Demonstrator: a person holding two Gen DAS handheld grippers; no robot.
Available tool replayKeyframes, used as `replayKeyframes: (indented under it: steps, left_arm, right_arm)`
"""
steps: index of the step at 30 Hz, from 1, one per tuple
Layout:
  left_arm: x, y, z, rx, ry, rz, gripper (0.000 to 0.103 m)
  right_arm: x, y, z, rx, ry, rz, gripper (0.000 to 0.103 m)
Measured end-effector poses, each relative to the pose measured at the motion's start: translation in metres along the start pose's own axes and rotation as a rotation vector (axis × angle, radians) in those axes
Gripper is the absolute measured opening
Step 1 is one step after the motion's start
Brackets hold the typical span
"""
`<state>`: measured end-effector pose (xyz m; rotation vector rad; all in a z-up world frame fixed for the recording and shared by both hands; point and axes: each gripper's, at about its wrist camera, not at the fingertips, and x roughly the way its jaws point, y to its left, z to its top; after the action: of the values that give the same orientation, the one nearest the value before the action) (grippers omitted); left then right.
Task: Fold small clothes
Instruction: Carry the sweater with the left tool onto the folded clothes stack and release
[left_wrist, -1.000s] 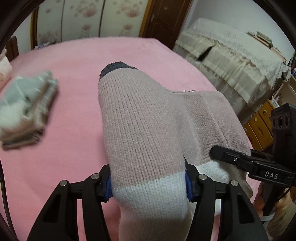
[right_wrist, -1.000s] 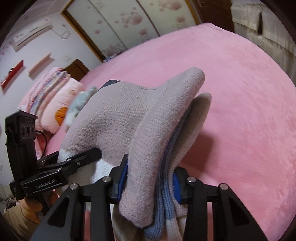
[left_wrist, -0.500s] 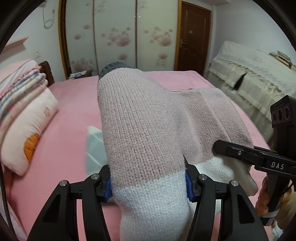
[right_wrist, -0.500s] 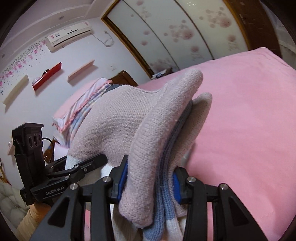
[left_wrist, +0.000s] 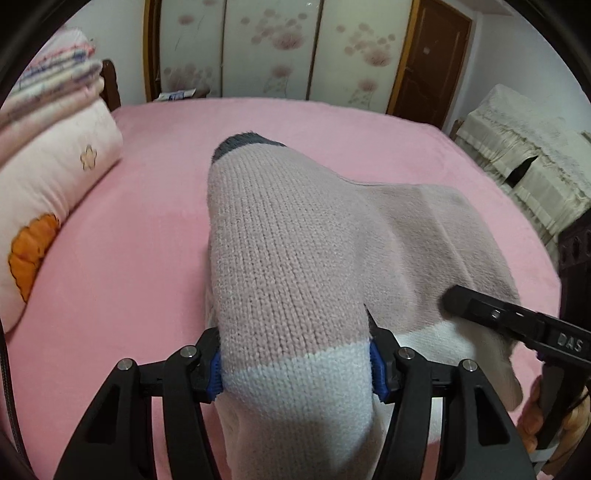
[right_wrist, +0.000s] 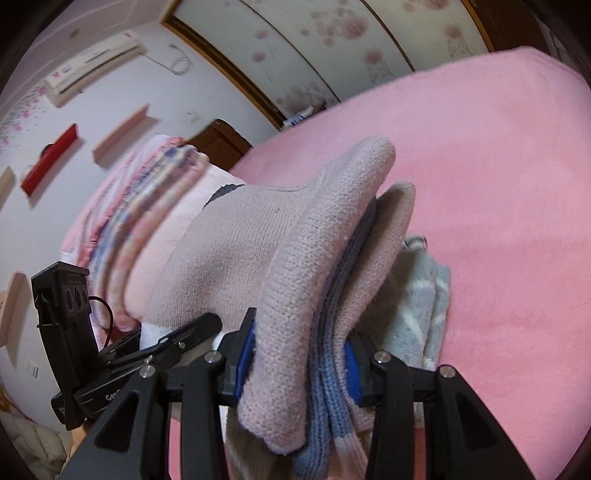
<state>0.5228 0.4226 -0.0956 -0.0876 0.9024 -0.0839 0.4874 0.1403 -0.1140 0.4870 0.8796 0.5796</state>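
Claws left (left_wrist: 295, 363) and right (right_wrist: 299, 354) both clench one chunky ribbed-knit pink sock (left_wrist: 288, 251)

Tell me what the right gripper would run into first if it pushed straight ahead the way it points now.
Probably the grey-and-white folded cloth lying on the pink bed just past the right gripper, which is shut on the pink sock. Depth is unclear, so it might pass just above it.

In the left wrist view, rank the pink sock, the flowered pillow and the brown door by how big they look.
1. pink sock, largest, though its nearness to the camera inflates it
2. flowered pillow
3. brown door, smallest, far off
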Motion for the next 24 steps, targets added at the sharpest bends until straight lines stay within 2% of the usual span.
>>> replayKeyframes:
  steps: [3, 5, 6, 9, 11, 13, 15, 19, 23, 24]
  left_arm:
    - [0.019, 0.020, -0.007, -0.075, -0.030, -0.024, 0.076]
    - [0.026, 0.032, -0.012, -0.112, -0.049, -0.016, 0.098]
    - [0.030, 0.038, -0.014, -0.129, -0.055, -0.010, 0.102]
    - [0.033, 0.045, -0.021, -0.153, -0.083, -0.036, 0.103]
    - [0.033, 0.042, -0.026, -0.147, -0.104, -0.036, 0.103]
    - [0.035, 0.047, -0.029, -0.130, -0.119, -0.025, 0.103]
    - [0.029, 0.042, -0.030, -0.104, -0.119, -0.004, 0.103]
    - [0.009, 0.027, -0.022, -0.049, -0.130, 0.075, 0.103]
    - [-0.015, 0.023, -0.019, -0.026, -0.143, 0.186, 0.103]
    - [-0.021, 0.022, -0.017, -0.018, -0.136, 0.233, 0.103]
  right_arm:
    - [0.013, -0.012, -0.006, 0.000, -0.007, -0.021, 0.041]
    - [0.015, -0.020, -0.008, 0.005, -0.005, -0.026, 0.043]
    - [0.015, -0.022, -0.009, 0.002, -0.002, -0.025, 0.045]
    - [0.019, -0.017, -0.009, -0.060, 0.000, -0.060, 0.051]
    - [0.019, -0.007, -0.009, -0.144, -0.009, -0.123, 0.055]
    - [0.015, 0.001, -0.011, -0.220, -0.021, -0.190, 0.067]
    - [0.010, 0.009, -0.013, -0.281, -0.031, -0.246, 0.073]
    - [-0.009, 0.018, -0.014, -0.340, -0.030, -0.285, 0.074]
    - [-0.034, 0.024, -0.017, -0.349, -0.049, -0.318, 0.074]
    - [-0.040, 0.027, -0.019, -0.353, -0.056, -0.333, 0.074]
